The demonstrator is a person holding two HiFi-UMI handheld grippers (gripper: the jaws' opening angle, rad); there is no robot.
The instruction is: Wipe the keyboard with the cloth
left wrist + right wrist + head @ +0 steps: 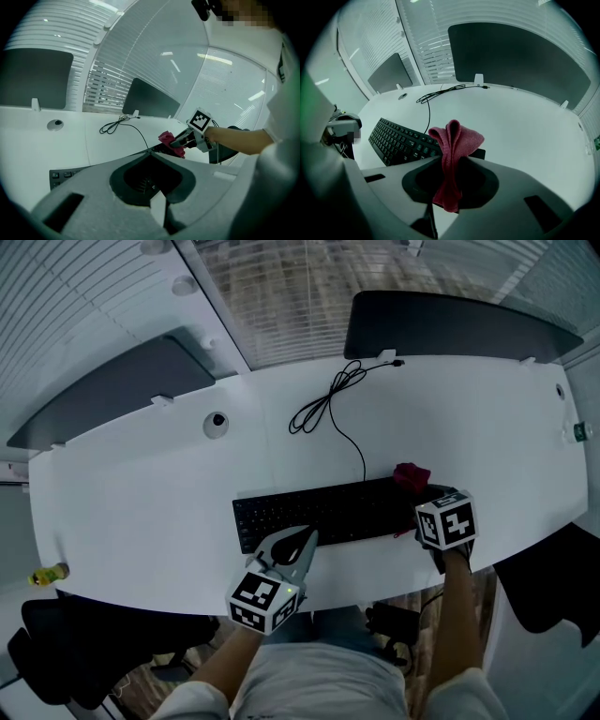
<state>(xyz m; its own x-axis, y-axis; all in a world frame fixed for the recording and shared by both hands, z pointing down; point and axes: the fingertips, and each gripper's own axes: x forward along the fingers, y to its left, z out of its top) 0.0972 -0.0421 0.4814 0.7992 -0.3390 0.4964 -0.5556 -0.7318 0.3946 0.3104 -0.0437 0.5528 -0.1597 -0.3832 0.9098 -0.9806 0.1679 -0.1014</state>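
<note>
A black keyboard (328, 514) lies near the front edge of the white desk (141, 493). My right gripper (419, 489) is at the keyboard's right end, shut on a bunched red cloth (411, 474). In the right gripper view the cloth (452, 140) stands up between the jaws of the right gripper (452, 158), with the keyboard (401, 140) to the left of it. My left gripper (306, 540) rests over the keyboard's front edge near the middle, jaws together and holding nothing. The left gripper view shows its tips (149, 151) meeting, the keyboard (65, 174) and the cloth (167, 138).
A coiled black cable (323, 407) runs from the keyboard toward the desk's back edge. A round grommet (217, 424) sits at the back left. Dark partition panels (450, 324) stand behind the desk. A black chair (553, 592) is at the right, and a small yellow object (47, 574) at the left edge.
</note>
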